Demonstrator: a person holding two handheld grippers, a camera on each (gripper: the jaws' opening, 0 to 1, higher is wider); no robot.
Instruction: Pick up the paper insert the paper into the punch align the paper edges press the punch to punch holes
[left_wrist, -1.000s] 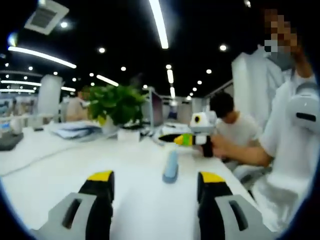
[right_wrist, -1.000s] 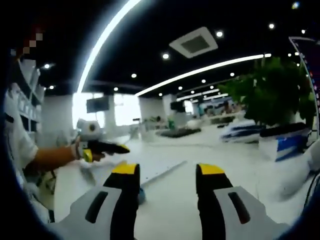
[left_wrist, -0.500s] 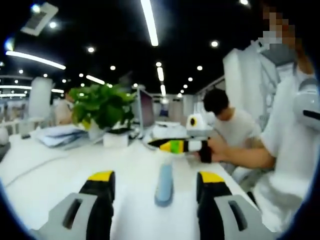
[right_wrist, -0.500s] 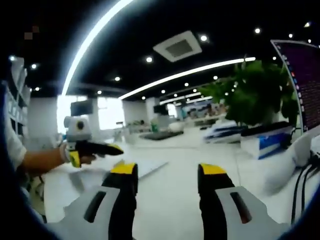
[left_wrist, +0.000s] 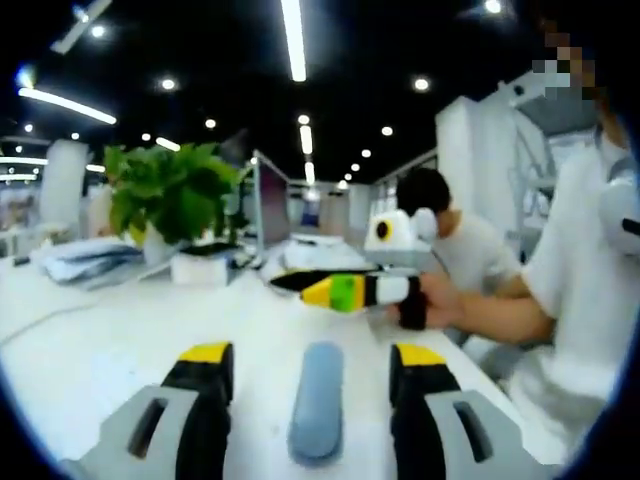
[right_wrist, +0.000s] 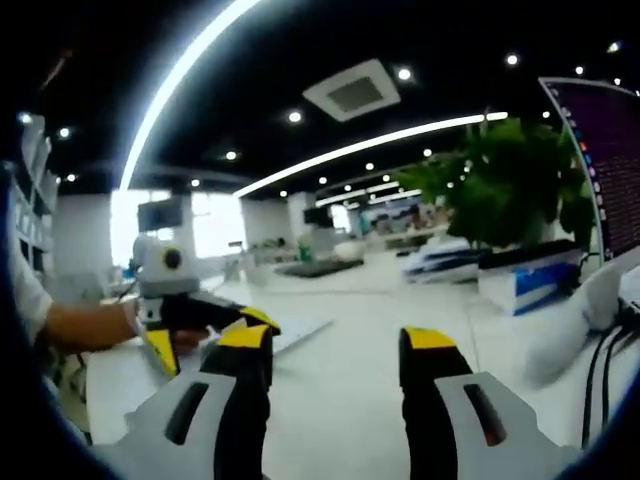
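Observation:
A blue-grey oblong punch (left_wrist: 318, 400) lies on the white table (left_wrist: 110, 350), straight ahead between my left gripper's (left_wrist: 312, 355) jaws, which stand wide apart and touch nothing. The right gripper (left_wrist: 335, 290) reaches in from the right, held by a hand, a little beyond and above the punch. In the right gripper view my right gripper (right_wrist: 336, 340) is open and holds nothing. A flat pale sheet of paper (right_wrist: 298, 334) lies on the table just beyond its left jaw. The left gripper (right_wrist: 205, 312) comes in low on the left there, next to that sheet.
A potted plant (left_wrist: 170, 195) in a white box, a monitor (left_wrist: 265, 215) and stacked papers (left_wrist: 75, 260) stand at the back of the table. Cables (right_wrist: 615, 325) trail at the right in the right gripper view. A seated person (left_wrist: 450, 240) is behind the table's far right.
My left gripper has come forward, so the punch is now close between its jaws. The two grippers have drawn nearer to each other. Both stay open.

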